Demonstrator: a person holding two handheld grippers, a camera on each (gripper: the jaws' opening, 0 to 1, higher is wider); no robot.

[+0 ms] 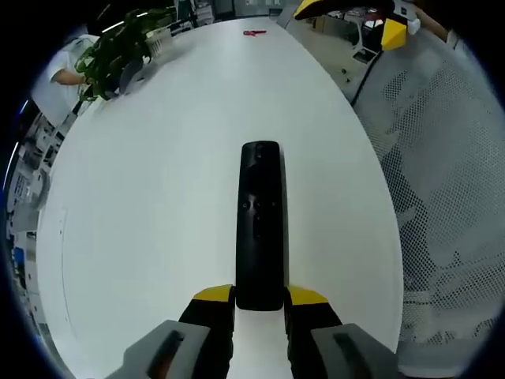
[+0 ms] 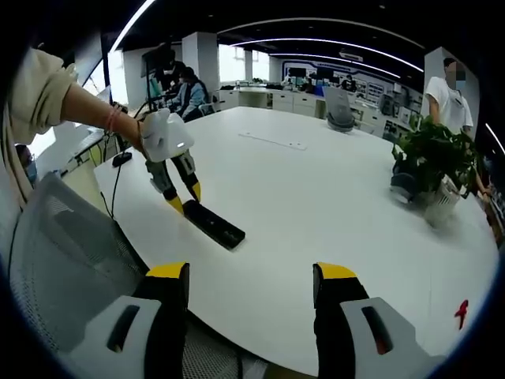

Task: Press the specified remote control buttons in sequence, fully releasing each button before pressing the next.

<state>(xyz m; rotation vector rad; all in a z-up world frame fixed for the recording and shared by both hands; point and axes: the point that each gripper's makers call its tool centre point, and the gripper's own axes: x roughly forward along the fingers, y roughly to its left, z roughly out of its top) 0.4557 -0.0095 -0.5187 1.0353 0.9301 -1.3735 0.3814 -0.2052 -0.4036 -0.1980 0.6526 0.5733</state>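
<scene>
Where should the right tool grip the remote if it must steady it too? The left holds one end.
Grip the free far end of the remote, jaws across its narrow width, coming from above. It lies flat on the table; the left tool covers the other end.

Black slim remote (image 1: 259, 229) is laid flat on the white table, near end clamped between the left gripper's (image 1: 260, 298) yellow-tipped jaws, far end pointing away. Well ahead and left of the right gripper (image 2: 251, 278).
</scene>
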